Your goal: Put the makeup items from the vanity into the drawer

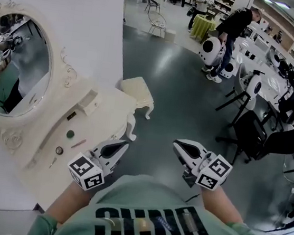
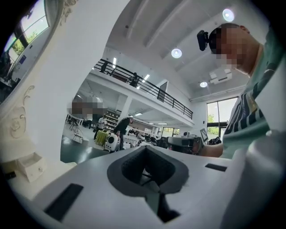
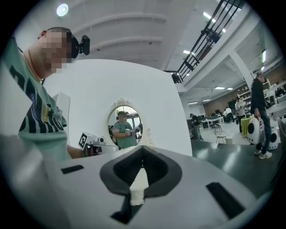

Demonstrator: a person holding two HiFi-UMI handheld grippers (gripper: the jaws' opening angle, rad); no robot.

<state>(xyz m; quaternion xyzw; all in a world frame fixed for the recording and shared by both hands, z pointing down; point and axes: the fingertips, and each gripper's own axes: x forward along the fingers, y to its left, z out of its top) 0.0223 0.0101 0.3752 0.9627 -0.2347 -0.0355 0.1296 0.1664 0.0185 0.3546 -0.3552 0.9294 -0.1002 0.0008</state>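
My left gripper (image 1: 118,147) and right gripper (image 1: 181,147) hang empty by the desk's (image 1: 108,112) front edge, fingers pressed together; the makeup items (image 1: 70,134) lie mid-desk, so I judge nothing is stowed yet.

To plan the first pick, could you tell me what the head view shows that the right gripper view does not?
Head view only: a small green round makeup item, a thin pink stick and a cream stool. Right gripper view only: the black head-mounted camera and a round ceiling light. Both: the oval cream-framed mirror and the left gripper.
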